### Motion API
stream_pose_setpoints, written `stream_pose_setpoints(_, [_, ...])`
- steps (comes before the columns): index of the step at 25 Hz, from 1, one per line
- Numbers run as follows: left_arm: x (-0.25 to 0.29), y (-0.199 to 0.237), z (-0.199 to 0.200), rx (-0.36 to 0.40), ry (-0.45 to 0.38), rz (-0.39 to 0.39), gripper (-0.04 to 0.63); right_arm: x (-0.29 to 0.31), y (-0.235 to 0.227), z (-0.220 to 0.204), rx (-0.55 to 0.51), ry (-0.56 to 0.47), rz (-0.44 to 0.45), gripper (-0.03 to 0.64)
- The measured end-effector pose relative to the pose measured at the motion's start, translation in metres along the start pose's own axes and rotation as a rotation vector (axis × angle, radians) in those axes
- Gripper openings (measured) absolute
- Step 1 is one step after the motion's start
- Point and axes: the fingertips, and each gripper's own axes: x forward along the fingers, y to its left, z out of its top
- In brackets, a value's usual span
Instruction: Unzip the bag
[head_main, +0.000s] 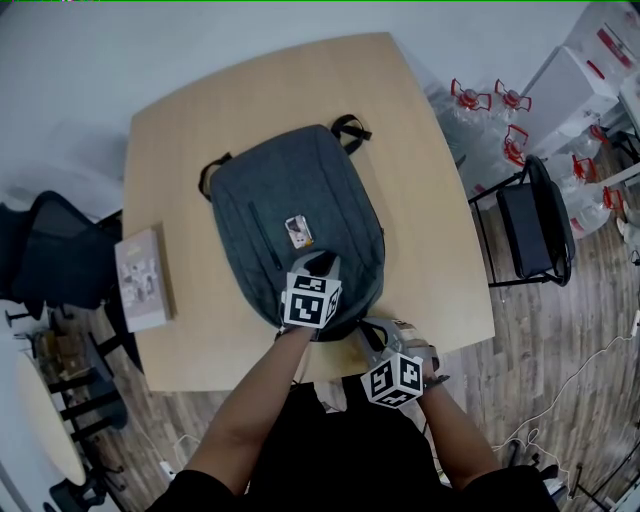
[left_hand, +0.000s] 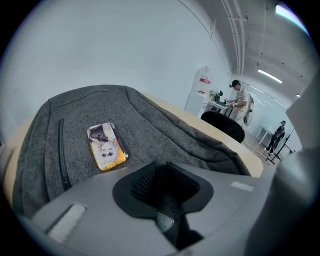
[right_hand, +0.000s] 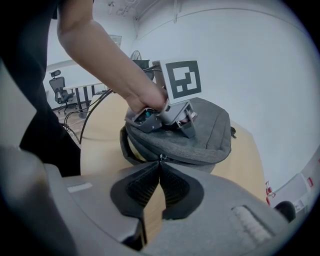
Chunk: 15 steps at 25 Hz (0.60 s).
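Lying flat on the worktop (head_main: 430, 220), the grey bag (head_main: 280, 200) has the left gripper (left_hand: 161, 187) on top, pinching a dark strap (left_hand: 168, 210). At its near edge the right gripper (right_hand: 160, 169) is pressed together on the zipper pull (right_hand: 160, 158).

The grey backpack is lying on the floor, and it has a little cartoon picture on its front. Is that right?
Not quite. The grey backpack is not on the floor. It is lying on the wooden table, as the head view shows. The rest is right: it does have a little cartoon picture on its front.
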Motion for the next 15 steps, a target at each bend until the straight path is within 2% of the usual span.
stream_pose_setpoints(4, [0.000, 0.000, 0.001, -0.009, 0.008, -0.022, 0.067, 0.003, -0.002, -0.002, 0.029, -0.008, -0.016, 0.011])
stream_pose_setpoints(5, [0.000, -0.001, 0.001, -0.015, 0.016, -0.047, 0.067, 0.003, -0.003, -0.002, 0.045, -0.009, -0.019, 0.011])
stream_pose_setpoints(7, [-0.005, -0.008, 0.002, -0.015, 0.038, -0.140, 0.120, 0.003, -0.003, -0.002, 0.076, -0.011, -0.027, 0.011])
stream_pose_setpoints(8, [-0.011, -0.011, 0.005, 0.011, 0.043, -0.192, 0.121, 0.002, -0.003, -0.002, 0.087, -0.012, -0.033, 0.011])
stream_pose_setpoints(9, [-0.018, -0.014, 0.009, 0.071, 0.042, -0.236, 0.125, 0.002, -0.004, -0.002, 0.096, -0.012, -0.040, 0.011])
stream_pose_setpoints(10, [-0.027, -0.016, 0.011, 0.170, 0.041, -0.271, 0.135, 0.002, -0.004, -0.003, 0.104, -0.011, -0.045, 0.011])
stream_pose_setpoints(13, [-0.052, -0.017, 0.002, 0.560, 0.077, -0.366, 0.231, 0.003, -0.005, -0.004, 0.133, -0.004, -0.053, 0.011])
stream_pose_setpoints(15, [-0.065, -0.011, -0.017, 0.785, 0.135, -0.429, 0.294, 0.004, -0.006, -0.004, 0.148, 0.004, -0.060, 0.011])
